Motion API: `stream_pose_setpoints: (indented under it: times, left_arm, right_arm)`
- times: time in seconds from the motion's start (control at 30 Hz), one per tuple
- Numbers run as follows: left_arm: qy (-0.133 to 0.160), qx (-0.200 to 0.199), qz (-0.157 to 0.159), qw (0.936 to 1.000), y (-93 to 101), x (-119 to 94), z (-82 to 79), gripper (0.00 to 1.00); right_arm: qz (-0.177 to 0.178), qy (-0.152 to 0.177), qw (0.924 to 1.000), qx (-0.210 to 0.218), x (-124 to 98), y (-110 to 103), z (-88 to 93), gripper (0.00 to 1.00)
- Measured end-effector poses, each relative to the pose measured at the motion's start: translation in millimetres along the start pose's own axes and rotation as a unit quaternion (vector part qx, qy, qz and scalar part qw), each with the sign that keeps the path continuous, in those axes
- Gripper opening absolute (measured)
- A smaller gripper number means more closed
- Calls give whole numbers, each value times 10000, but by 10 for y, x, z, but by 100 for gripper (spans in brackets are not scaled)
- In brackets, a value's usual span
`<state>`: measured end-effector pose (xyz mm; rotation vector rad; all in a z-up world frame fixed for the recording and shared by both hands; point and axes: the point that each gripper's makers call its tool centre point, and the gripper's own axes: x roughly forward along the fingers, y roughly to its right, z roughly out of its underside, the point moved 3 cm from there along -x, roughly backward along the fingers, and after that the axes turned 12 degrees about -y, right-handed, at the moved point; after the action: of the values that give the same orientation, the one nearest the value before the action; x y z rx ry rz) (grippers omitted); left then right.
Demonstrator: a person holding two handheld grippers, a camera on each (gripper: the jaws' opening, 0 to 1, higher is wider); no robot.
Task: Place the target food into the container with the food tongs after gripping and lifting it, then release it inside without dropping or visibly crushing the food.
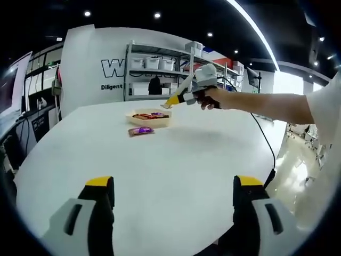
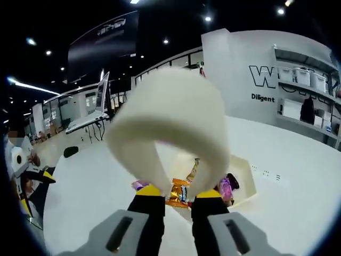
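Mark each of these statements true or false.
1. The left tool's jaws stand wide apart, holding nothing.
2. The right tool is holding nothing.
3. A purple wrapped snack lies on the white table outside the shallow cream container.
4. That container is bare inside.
1. True. The left tool is open with only the white round table showing between its jaws.
2. False. The right tool is shut on the cream-white plastic food tongs.
3. True. The purple wrapped snack lies on the table beside the shallow cream container.
4. False. The container holds wrapped snacks, among them an orange wrapped snack.
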<state>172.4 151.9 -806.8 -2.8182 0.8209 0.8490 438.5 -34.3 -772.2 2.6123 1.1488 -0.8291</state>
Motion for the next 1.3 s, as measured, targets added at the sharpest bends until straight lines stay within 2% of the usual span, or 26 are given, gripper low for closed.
stream_pose_setpoints:
  times: [0.27,0.57,0.63,0.67,0.7,0.87,1.07,1.27,1.3]
  left_arm:
    - [-22,13,-55,10000,-44,23,-38,91]
    - [-60,105,-111,9999,-50,54,-87,91]
    - [-64,107,-129,9998,-57,61,-86,91]
    - [-68,92,-127,9999,-61,70,-83,91]
    - [-72,77,-126,9999,-65,79,-79,91]
    - [-148,9,-126,9998,-109,148,-21,91]
    - [-195,-55,-93,9998,-135,182,8,91]
    - [-199,-91,-86,9997,-168,189,20,91]
    - [-194,-96,-85,9997,-173,192,21,91]
  right_arm:
    - [-67,-120,9999,1,290,28,-2,10]
    - [-86,-365,9993,21,620,159,56,10]
    - [-150,-445,9989,83,646,154,79,9]
    - [-306,-576,9976,232,682,126,119,9]
    - [-127,-504,9986,57,711,169,103,9]
    - [-128,-504,9986,26,783,200,80,9]
    - [-73,-683,9976,-112,864,231,143,9]
    - [-65,-612,9981,-38,877,269,127,10]
    - [-267,-665,9974,79,891,231,140,10]
